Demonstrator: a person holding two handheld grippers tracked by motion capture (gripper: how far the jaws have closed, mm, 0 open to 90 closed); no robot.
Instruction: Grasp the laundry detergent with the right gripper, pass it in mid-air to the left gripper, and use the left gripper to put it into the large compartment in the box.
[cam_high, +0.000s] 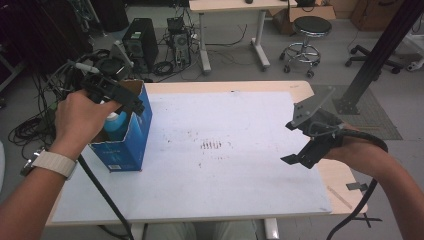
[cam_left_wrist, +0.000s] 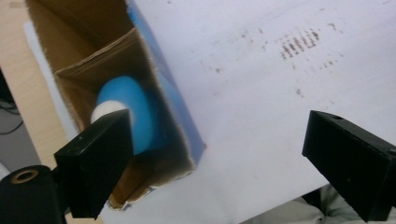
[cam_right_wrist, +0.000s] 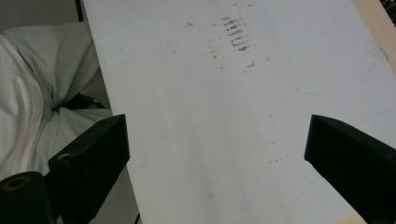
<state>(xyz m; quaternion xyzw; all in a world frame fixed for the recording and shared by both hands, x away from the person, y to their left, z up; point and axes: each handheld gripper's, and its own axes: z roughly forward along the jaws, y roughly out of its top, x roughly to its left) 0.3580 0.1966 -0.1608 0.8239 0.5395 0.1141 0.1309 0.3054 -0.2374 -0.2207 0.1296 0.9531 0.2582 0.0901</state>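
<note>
An open blue cardboard box (cam_high: 127, 142) stands upright at the left of the white-topped table (cam_high: 235, 175). Inside it sits a light blue bottle (cam_high: 116, 126) with a white cap. My left gripper (cam_high: 134, 104) hovers over the box's open top, open and holding nothing. In the left gripper view its wide-set jaws frame the box (cam_left_wrist: 175, 105) and the bottle (cam_left_wrist: 135, 109) below, the gripper (cam_left_wrist: 219, 154) clear of both. My right gripper (cam_high: 292, 144) hangs above the table's right side, open and empty. The right gripper view looks between its jaws (cam_right_wrist: 217, 158) at the bare white sheet (cam_right_wrist: 196, 93).
Dark smudges (cam_high: 211, 145) mark the middle of the sheet. Beyond the table stand computer towers (cam_high: 141, 42), tangled cables (cam_high: 30, 127), a round stool (cam_high: 311, 30) and another desk (cam_high: 230, 6). A black slanted post (cam_high: 380, 55) rises at the right. The person's white clothing (cam_right_wrist: 42, 93) lies at the near edge.
</note>
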